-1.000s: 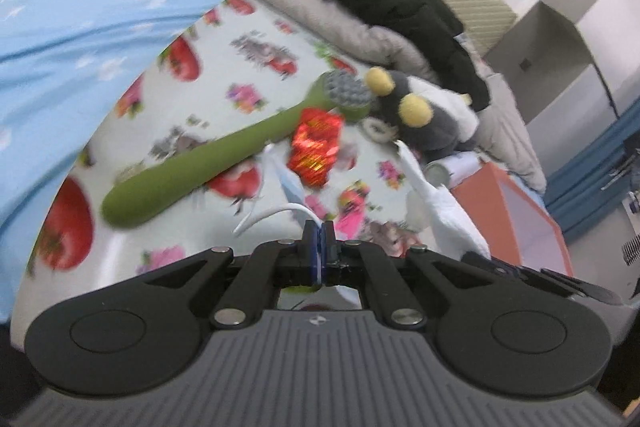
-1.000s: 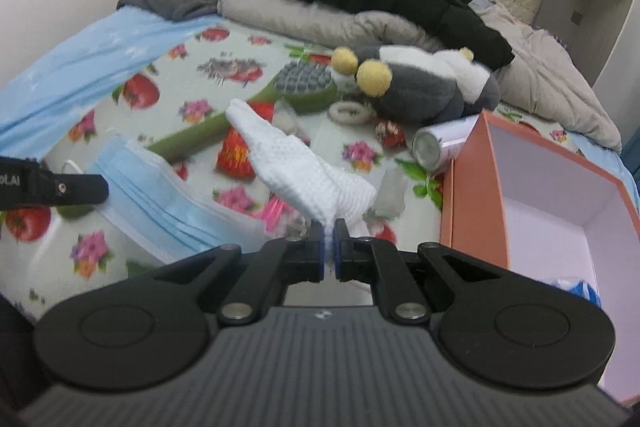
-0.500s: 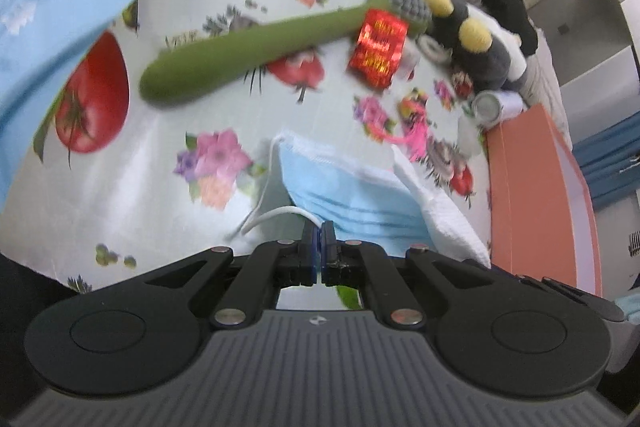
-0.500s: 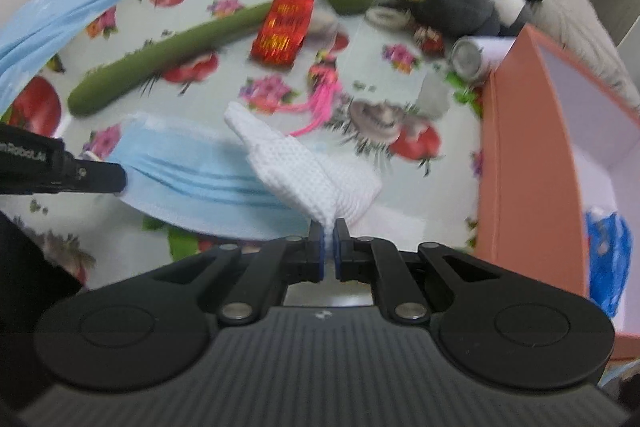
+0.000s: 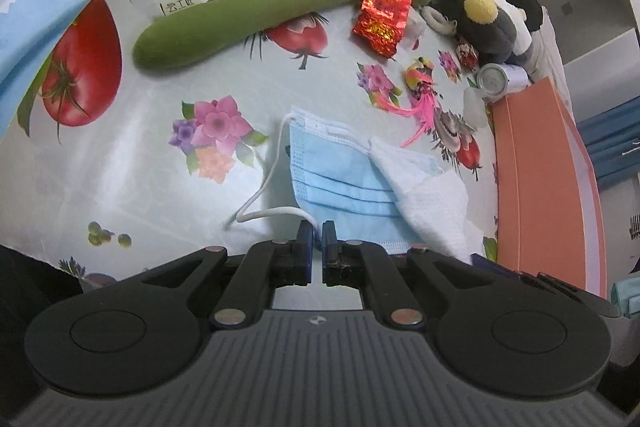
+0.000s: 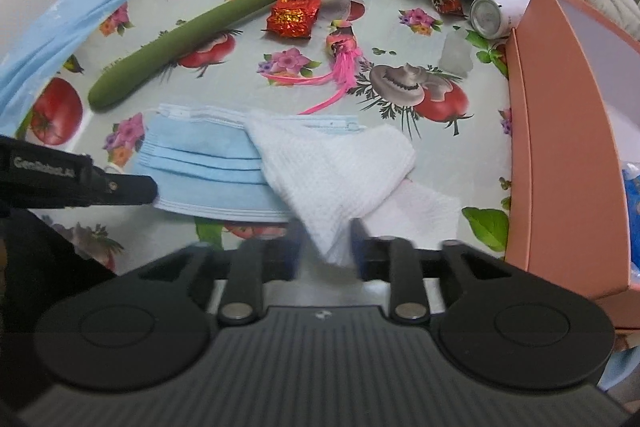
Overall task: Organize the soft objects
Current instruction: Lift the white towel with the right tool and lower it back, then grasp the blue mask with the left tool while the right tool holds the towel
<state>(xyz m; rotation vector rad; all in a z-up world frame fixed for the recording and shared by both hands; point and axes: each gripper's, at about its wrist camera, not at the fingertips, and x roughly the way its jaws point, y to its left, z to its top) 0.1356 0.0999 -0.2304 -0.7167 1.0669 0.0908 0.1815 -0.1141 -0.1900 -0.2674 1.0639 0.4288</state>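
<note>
my right jaws (image 6: 326,247) have just been opening off the white cloth (image 6: 332,167), now laid over the mask (image 5: 340,183) lower centre; my left jaws (image 5: 318,247) pinch the mask's edge; boxing remains.

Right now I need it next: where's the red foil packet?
The red foil packet lies mid-cloth in the right wrist view, against the green massager, beyond the blue mask.

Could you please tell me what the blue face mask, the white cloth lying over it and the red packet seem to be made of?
Blue face mask: likely thin non-woven fabric, matte, pleated.
White cloth: probably woven cotton, matte, with a waffle-like grid texture.
Red packet: apparently foil or metallised plastic, glossy and crinkled, catching bright highlights.
</note>
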